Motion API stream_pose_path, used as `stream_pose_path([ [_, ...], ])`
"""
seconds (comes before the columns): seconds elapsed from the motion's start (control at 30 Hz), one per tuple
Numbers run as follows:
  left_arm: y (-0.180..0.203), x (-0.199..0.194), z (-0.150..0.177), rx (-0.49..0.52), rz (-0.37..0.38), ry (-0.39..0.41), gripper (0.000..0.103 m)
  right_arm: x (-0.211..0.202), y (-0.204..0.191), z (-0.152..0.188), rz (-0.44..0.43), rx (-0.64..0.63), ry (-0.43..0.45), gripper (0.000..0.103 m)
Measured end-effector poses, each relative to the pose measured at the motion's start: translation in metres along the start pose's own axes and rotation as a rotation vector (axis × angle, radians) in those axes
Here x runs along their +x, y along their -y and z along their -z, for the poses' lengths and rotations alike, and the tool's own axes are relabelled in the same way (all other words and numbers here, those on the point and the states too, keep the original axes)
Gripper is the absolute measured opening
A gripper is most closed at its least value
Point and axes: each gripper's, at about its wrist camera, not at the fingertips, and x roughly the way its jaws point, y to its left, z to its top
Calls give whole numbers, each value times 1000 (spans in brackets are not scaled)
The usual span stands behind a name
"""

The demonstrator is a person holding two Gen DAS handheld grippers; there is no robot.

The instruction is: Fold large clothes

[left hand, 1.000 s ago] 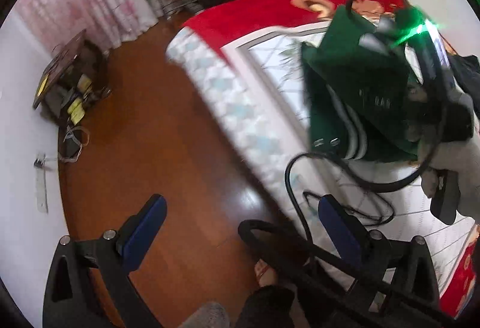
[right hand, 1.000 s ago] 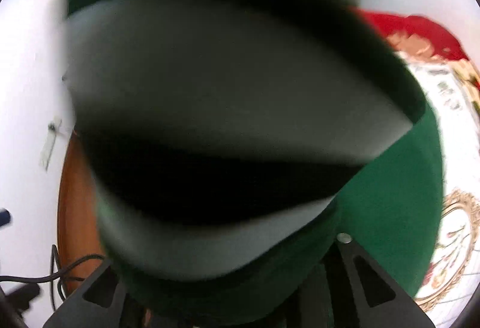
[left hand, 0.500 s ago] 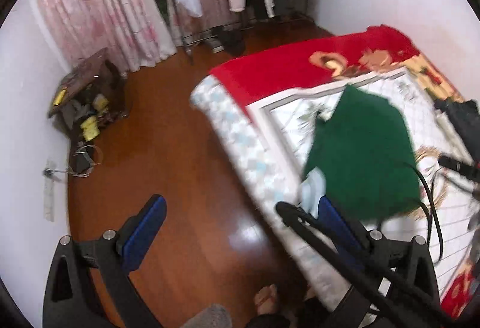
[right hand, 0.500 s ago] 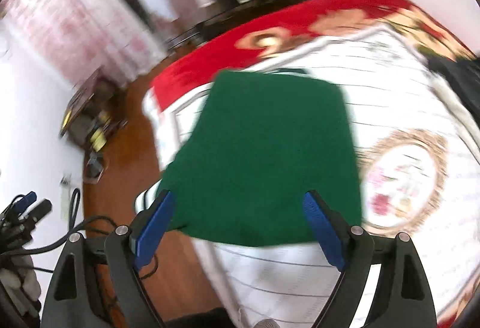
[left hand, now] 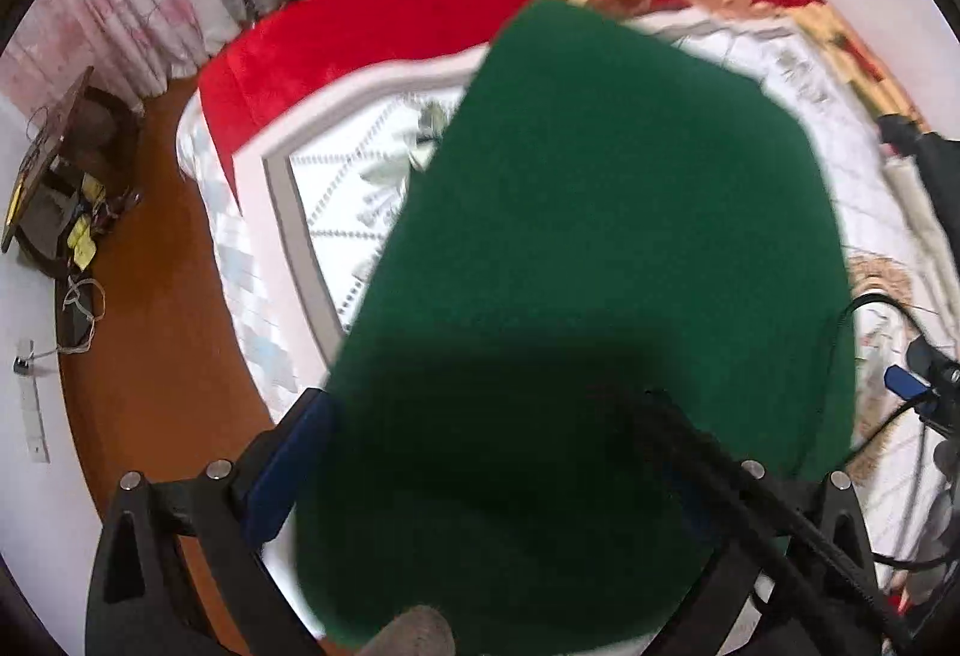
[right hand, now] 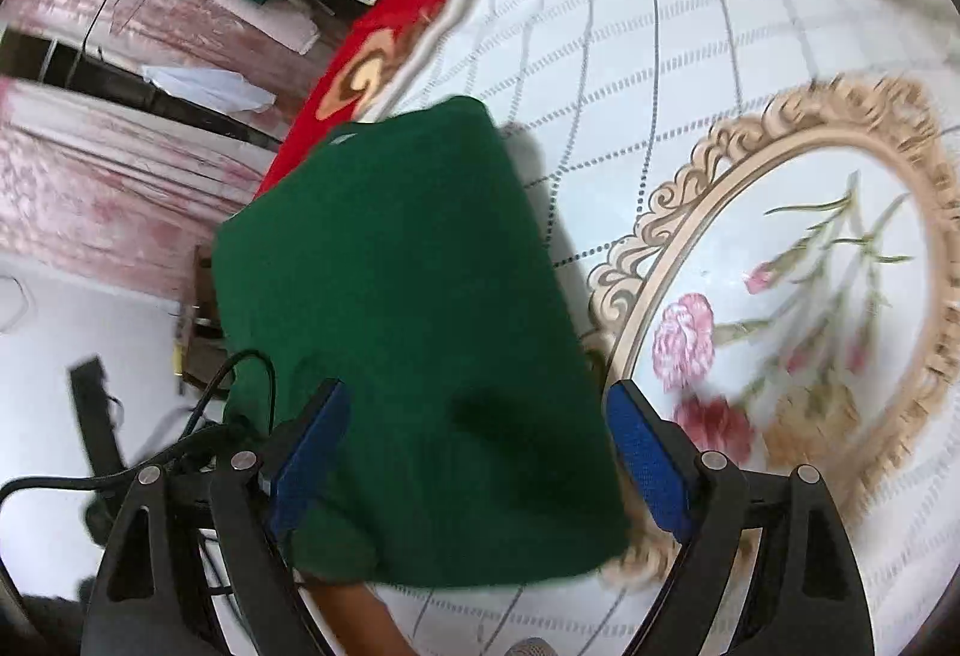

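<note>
1. The green garment [right hand: 414, 332] lies on the bed [right hand: 690, 74] as a compact, roughly rectangular block with no sleeves loose, so the main folds look done.
2. It sits toward the left side of the bed, its far end close to the red blanket [left hand: 372, 26], with the flower medallion [right hand: 798, 308] just to its right.
3. What is left, as I judge it: perhaps a last tidy or a move to a pile. Blur hides whether the near edge is square.
4. The right gripper [right hand: 480, 470] hangs over the near end of the garment, tilted steeply down. Its jaws are spread wide, blue pads either side of the cloth and above it, pinching nothing.
5. The left gripper [left hand: 492, 482] points almost straight down over the same near end. Its left pad [left hand: 288, 464] shows at the cloth's edge, the other is lost in shadow and behind a cable [left hand: 720, 482]; the jaws look apart and not clamping the cloth.
6. A dark garment [left hand: 936, 176] lies at the far right of the bed.
</note>
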Motion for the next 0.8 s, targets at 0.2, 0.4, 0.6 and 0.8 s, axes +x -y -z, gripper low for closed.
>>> stream_pose_path([
  [0.2, -1, 16, 0, -37, -1, -10, 103, 57, 44, -32, -118, 26, -150, 90],
  [0.4, -3, 16, 0, -50, -5, -16, 103, 101, 58, -49, -312, 72, -263, 99],
  [0.6, -6, 22, -4, -67, -6, -26, 103, 146, 28, -67, -383, 17, -353, 102],
  [0.8, -14, 20, -4, -102, -1, -41, 103, 125, 20, -55, -337, 94, -229, 48],
])
